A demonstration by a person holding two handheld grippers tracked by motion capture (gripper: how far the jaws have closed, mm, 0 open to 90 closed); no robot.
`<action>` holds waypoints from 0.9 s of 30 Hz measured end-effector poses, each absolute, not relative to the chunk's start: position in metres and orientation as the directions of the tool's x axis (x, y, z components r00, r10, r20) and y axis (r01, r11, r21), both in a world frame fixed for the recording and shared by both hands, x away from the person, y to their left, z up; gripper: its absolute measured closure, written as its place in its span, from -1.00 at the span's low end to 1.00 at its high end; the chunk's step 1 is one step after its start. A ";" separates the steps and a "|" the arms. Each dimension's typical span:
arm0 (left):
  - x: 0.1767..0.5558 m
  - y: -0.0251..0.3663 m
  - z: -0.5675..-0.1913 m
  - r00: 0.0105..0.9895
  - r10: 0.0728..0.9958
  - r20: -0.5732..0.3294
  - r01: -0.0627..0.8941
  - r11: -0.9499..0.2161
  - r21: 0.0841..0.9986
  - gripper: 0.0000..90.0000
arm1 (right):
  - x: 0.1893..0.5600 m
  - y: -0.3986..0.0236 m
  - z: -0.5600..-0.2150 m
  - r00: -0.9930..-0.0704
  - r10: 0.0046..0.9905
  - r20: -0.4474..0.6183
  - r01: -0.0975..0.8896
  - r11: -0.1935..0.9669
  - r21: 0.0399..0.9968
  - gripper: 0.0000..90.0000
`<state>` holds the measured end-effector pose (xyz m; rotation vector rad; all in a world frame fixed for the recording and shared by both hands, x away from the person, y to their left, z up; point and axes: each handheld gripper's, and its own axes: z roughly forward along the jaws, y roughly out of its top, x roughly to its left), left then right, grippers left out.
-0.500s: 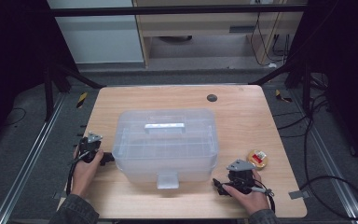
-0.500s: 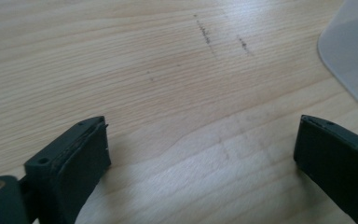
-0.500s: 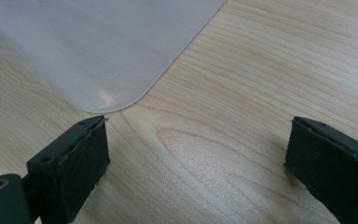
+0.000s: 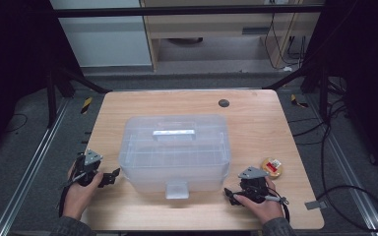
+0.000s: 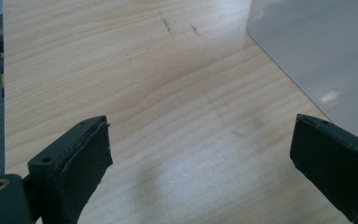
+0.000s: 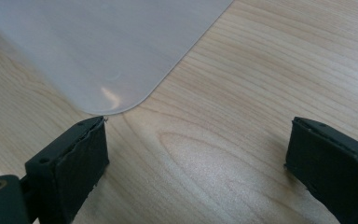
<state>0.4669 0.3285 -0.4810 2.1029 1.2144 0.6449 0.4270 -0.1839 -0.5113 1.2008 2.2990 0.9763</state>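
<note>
— Where are your two tools right now?

— Your left hand-held gripper [image 4: 112, 177] sits low at the near left of the tabletop [image 4: 256, 118], its tips pointing toward the clear plastic box [image 4: 174, 152]. Your right hand-held gripper [image 4: 230, 194] is at the near right, its tips pointing at the box's near right corner.

— Are they holding anything?

— No. In the left gripper view, the left hand-held gripper [image 5: 200, 172] has its jaws spread wide with bare wood between them. The right gripper view shows the same for the right hand-held gripper [image 6: 196, 172]: jaws wide apart, nothing clamped.

— And the box itself?

— It stands in the middle of the tabletop, lid on, with a pale handle [image 4: 173, 133] across the top and a latch tab [image 4: 176, 190] on the side facing you. From your left hand-held gripper, the box [image 5: 321, 56] shows at the upper right, its rounded corner just beyond the right-hand jaw; whether that jaw touches it I cannot tell. From your right hand-held gripper, the box's rounded corner [image 6: 102, 46] ends right above the left-hand jaw, close to it, though contact is not clear.

— Anything else near you?

— A small round tin with a red and white label [image 4: 271, 166] lies on the tabletop just beyond your right hand [image 4: 263, 206], apart from the box. A dark round spot [image 4: 223, 103] sits toward the far edge. Your left hand [image 4: 78, 194] rests at the tabletop's near left edge.
</note>
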 end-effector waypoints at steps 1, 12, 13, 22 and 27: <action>0.464 0.328 -0.481 0.463 0.880 0.108 0.580 -0.393 0.714 -0.91 | 0.426 -0.183 -0.511 -0.568 0.823 -0.008 0.571 0.400 0.717 -0.84; 0.437 0.323 -0.479 0.532 0.844 0.070 0.562 -0.415 0.716 -0.91 | 0.418 -0.179 -0.502 -0.615 0.788 -0.016 0.555 0.447 0.702 -0.55; 0.434 0.322 -0.479 0.541 0.839 0.061 0.562 -0.415 0.716 -0.91 | 0.416 -0.181 -0.497 -0.618 0.785 -0.031 0.546 0.458 0.702 -0.50; 0.421 0.305 -0.478 0.596 0.800 0.072 0.537 -0.463 0.705 -0.91 | 0.409 -0.192 -0.472 -0.644 0.761 -0.078 0.530 0.518 0.672 -0.47; 0.416 0.294 -0.478 0.633 0.771 0.070 0.517 -0.488 0.703 -0.92 | 0.409 -0.198 -0.435 -0.646 0.753 -0.129 0.518 0.555 0.651 -0.58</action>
